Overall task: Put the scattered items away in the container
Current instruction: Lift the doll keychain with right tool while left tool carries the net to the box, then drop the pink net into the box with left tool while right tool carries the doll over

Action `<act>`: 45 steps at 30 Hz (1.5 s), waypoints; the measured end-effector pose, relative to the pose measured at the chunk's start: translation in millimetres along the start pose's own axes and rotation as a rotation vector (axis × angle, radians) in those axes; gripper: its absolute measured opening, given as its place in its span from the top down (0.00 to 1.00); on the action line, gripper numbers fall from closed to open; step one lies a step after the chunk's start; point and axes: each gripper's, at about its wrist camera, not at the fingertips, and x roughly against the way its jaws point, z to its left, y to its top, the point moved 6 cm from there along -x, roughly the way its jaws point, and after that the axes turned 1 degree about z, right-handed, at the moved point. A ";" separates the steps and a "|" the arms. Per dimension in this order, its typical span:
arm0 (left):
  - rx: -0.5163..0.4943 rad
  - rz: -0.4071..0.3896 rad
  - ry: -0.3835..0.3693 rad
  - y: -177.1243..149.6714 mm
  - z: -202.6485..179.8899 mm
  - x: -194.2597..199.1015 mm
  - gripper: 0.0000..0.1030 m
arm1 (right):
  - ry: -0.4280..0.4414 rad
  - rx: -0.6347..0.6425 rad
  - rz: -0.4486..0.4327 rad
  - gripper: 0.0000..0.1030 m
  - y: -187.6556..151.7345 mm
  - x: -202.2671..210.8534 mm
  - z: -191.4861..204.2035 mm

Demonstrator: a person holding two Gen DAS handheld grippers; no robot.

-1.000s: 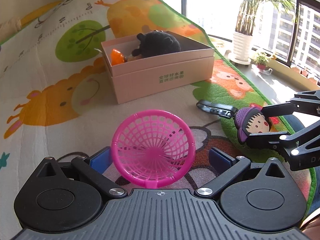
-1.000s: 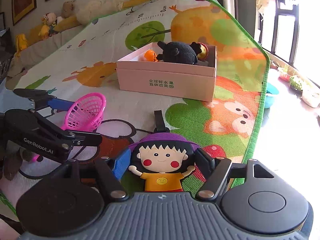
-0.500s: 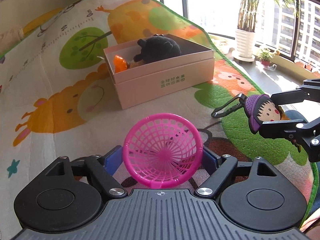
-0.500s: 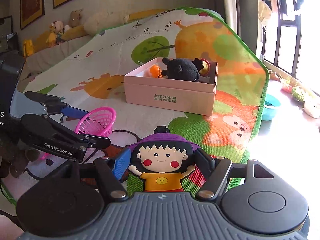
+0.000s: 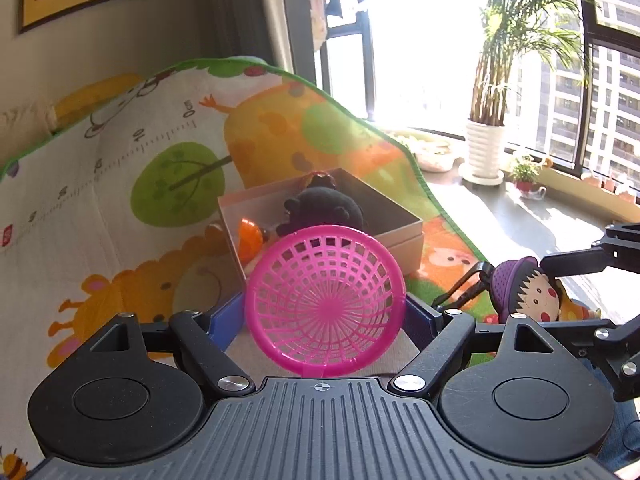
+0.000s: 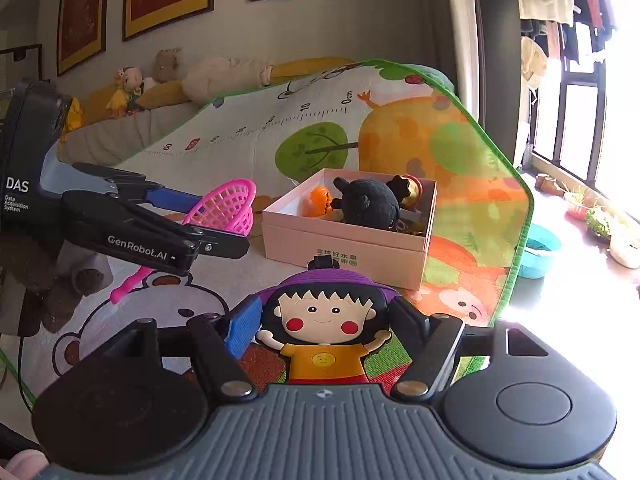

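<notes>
The pink mesh basket (image 5: 325, 300) is clamped between the blue pads of the left gripper (image 5: 325, 314), held off the mat with its round mouth facing back at the left wrist camera; in the right wrist view its thin handle (image 6: 129, 285) trails down toward 7 o'clock, so the long axis runs from handle up to rim. The right gripper (image 6: 326, 330) grips one cartoon-girl keychain (image 6: 325, 330) upright, purple hat at 12 o'clock and a black clip above it. Both held things sit short of the pink box (image 6: 347, 236), which lies at about 12 o'clock from each gripper on the animal play mat (image 6: 248, 140). The box is open-topped and holds three visible toys: one black plush (image 6: 370, 202), one orange toy (image 6: 318, 200) at its left, and one red-and-gold toy (image 6: 410, 188) at the far right corner. Bare floor of the box shows at the right side in the left wrist view. The mat's green edge (image 6: 516, 248) runs just right of the box, with a teal bowl (image 6: 538, 250) beyond it.
</notes>
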 end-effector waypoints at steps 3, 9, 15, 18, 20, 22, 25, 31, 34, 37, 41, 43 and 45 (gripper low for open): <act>0.031 -0.038 0.002 38.8 9.9 -12.1 0.16 | 0.008 0.007 -0.037 0.31 17.8 7.5 -4.3; 0.148 -0.074 0.003 101.9 37.5 -69.6 0.16 | 0.000 0.011 -0.103 0.31 54.0 11.1 -22.3; 0.230 -0.013 -0.035 116.2 59.6 -152.9 0.07 | -0.042 0.003 -0.089 0.31 73.5 -11.0 -44.8; 0.241 0.015 -0.063 102.5 69.1 -173.4 0.06 | -0.058 0.001 -0.062 0.31 81.4 -27.3 -53.2; 0.285 -0.028 -0.056 90.2 83.8 -164.2 0.05 | -0.058 0.004 -0.052 0.31 87.4 -37.2 -56.7; 0.328 -0.075 -0.050 76.3 96.7 -147.2 0.03 | -0.052 0.007 -0.043 0.31 94.1 -46.5 -57.7; 0.319 -0.123 -0.026 48.7 104.2 -118.1 0.01 | -0.016 -0.007 -0.025 0.31 110.8 -63.2 -55.6; 0.268 -0.126 0.019 -7.4 102.0 -85.7 0.00 | 0.045 -0.090 0.011 0.31 158.8 -116.6 -44.6; 0.336 -0.121 -0.014 -22.5 110.1 -88.7 0.00 | 0.035 -0.149 0.037 0.31 186.5 -154.8 -39.7; 0.401 -0.121 -0.040 -31.3 119.5 -92.0 0.00 | 0.002 -0.180 0.039 0.31 206.6 -182.2 -33.6; 0.448 -0.123 -0.043 -38.8 129.8 -88.4 0.00 | 0.018 -0.213 0.194 0.20 190.0 -214.1 -19.7; 0.465 -0.119 -0.025 -39.8 133.4 -86.0 0.00 | -0.013 -0.173 0.205 0.20 181.3 -218.1 -14.4; 0.466 -0.109 -0.007 -39.5 134.0 -85.1 0.00 | -0.054 -0.143 0.187 0.20 179.6 -218.6 -14.4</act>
